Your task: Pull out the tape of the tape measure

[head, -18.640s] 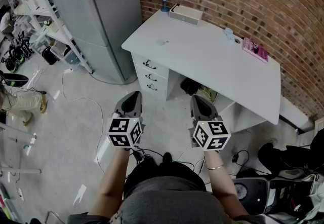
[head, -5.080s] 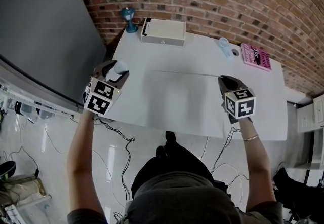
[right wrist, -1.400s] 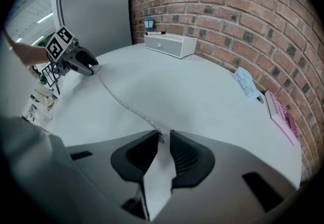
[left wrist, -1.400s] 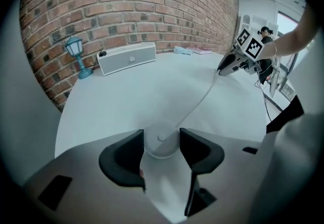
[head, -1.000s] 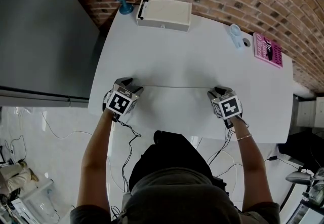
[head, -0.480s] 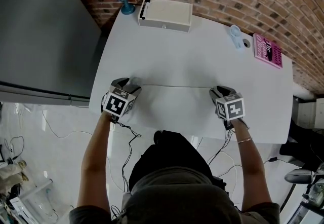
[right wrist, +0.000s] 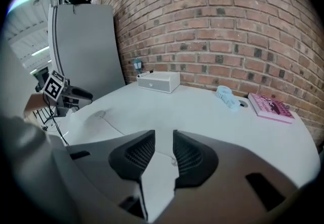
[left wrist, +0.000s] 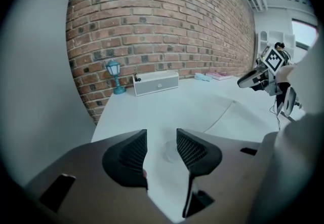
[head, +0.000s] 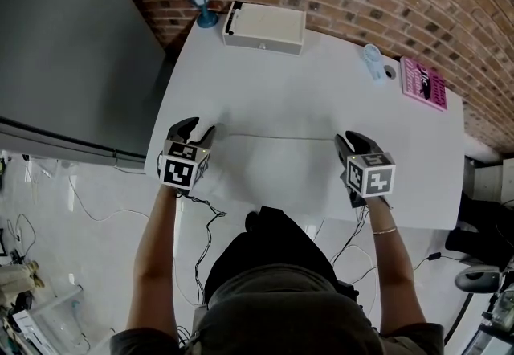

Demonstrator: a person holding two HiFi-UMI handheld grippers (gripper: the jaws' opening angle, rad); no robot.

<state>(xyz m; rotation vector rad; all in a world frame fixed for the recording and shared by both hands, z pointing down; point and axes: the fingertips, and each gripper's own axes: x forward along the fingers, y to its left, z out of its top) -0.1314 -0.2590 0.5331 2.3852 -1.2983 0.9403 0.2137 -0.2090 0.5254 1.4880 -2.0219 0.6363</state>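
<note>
**Head view: white surface (head: 321, 72) carries the drawn-out tape (head: 277, 137), both grippers off it**

Beneath both sets of fingers, the surface holds the tape as a thin line. It runs from just under the left gripper (head: 199, 130) to just under the right gripper (head: 353, 140). Both grippers hover above it, released. The left fingers (left wrist: 191, 149) have just been closing part way on nothing. The tape measure's round case (left wrist: 168, 151) lies on the surface below and just beyond their gap. The right fingers (right wrist: 188, 156) have likewise been narrowing, empty. The tape's free end (right wrist: 173, 159) lies on the surface under their gap, close to one finger.

The pull looks complete, so the step in hand is probably the letting-go. Done well, it means taking each gripper straight up and away, with no finger catching the tape's edge or nudging the case. If the tape is not locked, it could spring back toward the left fingers, so the case end deserves watching.

The tape's long axis runs side to side, from the left fingers to the right fingers, roughly along the near edge of the surface. It lies flat, with the case end at the left fingers and the free end pointing toward the right fingers.
</note>
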